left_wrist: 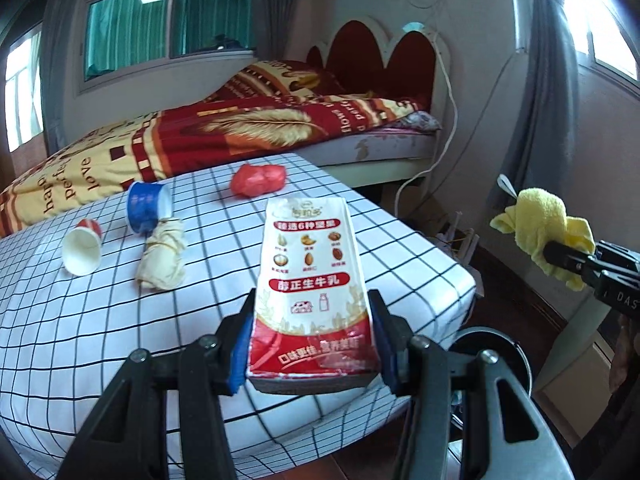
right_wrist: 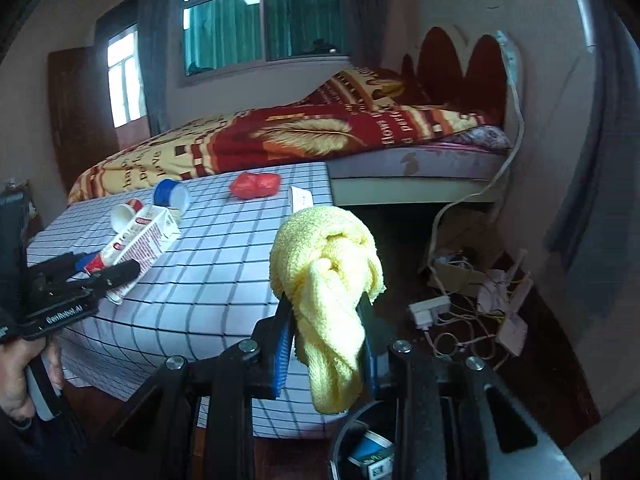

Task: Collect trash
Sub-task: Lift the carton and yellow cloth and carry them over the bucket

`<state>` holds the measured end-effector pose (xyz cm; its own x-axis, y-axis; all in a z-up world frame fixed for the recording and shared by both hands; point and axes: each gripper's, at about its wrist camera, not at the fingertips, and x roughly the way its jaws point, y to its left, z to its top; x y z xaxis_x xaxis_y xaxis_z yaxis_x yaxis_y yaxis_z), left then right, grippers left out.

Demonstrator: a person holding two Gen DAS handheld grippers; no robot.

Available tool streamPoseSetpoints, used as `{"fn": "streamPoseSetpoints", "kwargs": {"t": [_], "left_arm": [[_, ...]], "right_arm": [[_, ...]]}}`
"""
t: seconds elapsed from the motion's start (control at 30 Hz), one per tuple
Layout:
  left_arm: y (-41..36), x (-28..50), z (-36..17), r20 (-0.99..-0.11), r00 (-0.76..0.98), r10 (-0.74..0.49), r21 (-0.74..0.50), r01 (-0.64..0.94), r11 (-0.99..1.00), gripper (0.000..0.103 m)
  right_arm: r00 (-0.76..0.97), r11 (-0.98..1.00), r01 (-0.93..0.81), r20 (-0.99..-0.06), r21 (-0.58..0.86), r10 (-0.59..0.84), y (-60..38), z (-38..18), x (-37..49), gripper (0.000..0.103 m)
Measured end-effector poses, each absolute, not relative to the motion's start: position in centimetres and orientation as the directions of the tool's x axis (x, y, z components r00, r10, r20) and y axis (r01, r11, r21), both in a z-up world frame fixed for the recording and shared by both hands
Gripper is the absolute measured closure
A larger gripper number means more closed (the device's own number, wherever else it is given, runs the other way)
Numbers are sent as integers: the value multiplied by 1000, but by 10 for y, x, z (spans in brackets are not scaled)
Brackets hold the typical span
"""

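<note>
Left gripper (left_wrist: 312,344) was clamped on a milk carton (left_wrist: 312,276), blue pads pressing its two sides near the red bottom end; the carton stood tilted away from the camera, above the near edge of the table. Right gripper (right_wrist: 326,332) was clamped on a bunched yellow cloth (right_wrist: 326,264), which bulged above the jaws and hung down below them.

Directly under the right gripper sat a dark round bin (right_wrist: 360,440), with a small blue-and-white box (right_wrist: 370,456) visible inside. In the left wrist view, the bin's rim showed just beside the table corner.

On the checked tablecloth (left_wrist: 100,320) remained: a white paper cup (left_wrist: 82,250) on its side, a blue tub (left_wrist: 146,206) tipped over, a crumpled beige wrapper (left_wrist: 164,256) touching the tub, and a red crumpled bag (left_wrist: 258,180) near the far edge. All lay well apart from both grippers.

Behind the table stood a bed with a red and yellow quilt (left_wrist: 180,140). A power strip (right_wrist: 430,308) and tangled cables lay on the floor beside the bin.
</note>
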<state>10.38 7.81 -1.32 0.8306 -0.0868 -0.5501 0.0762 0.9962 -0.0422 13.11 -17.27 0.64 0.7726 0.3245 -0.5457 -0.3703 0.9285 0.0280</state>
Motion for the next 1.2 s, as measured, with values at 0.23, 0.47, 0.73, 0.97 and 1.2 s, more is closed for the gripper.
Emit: {"fn": "streamPoseSetpoints", "kwargs": {"t": [0.23, 0.47, 0.73, 0.97, 1.2], "left_arm": [[49, 100, -12, -549, 825, -134, -40, 134, 990, 51], [22, 98, -12, -552, 815, -177, -34, 190, 981, 51], [-7, 102, -15, -560, 797, -225, -35, 249, 968, 51], [-32, 101, -23, -572, 776, -266, -36, 300, 953, 51], [-60, 103, -42, -615, 724, -313, -45, 365, 930, 51]], "right_arm": [[787, 956, -289, -558, 43, 263, -210, -4, 126, 72], [790, 970, -236, -570, 58, 226, -235, -13, 123, 72], [789, 979, -198, -583, 55, 192, -254, -21, 117, 72], [783, 985, -168, -601, 48, 163, -270, -30, 113, 72], [768, 987, -149, -623, 52, 149, -289, -44, 108, 72]]}}
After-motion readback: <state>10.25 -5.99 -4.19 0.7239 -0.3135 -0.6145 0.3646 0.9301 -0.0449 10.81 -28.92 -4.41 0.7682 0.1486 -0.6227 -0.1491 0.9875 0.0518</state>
